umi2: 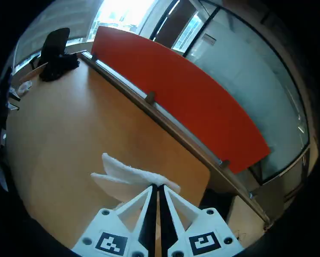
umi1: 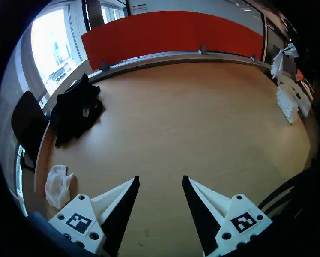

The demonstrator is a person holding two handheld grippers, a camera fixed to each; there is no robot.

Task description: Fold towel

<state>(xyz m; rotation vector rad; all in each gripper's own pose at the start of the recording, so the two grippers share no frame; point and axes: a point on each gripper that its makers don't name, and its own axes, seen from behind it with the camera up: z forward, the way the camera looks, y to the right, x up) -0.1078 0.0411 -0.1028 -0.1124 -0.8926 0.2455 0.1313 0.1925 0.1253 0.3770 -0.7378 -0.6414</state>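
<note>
In the right gripper view a white towel [umi2: 127,177] hangs in folds over the wooden table [umi2: 61,128], and its near edge runs in between the fingertips. My right gripper [umi2: 158,188] is shut on that edge, its fingers almost touching. My left gripper [umi1: 160,182] stands open above the bare wooden table [umi1: 194,124], with nothing between its fingers. A stack of folded white towels [umi1: 288,105] lies at the table's right edge in the left gripper view.
A black garment [umi1: 76,109] lies in a heap at the table's far left, beside a black chair [umi1: 27,124]. A crumpled white cloth [umi1: 58,185] lies near the left edge. A red partition [umi1: 172,34] runs along the table's back edge.
</note>
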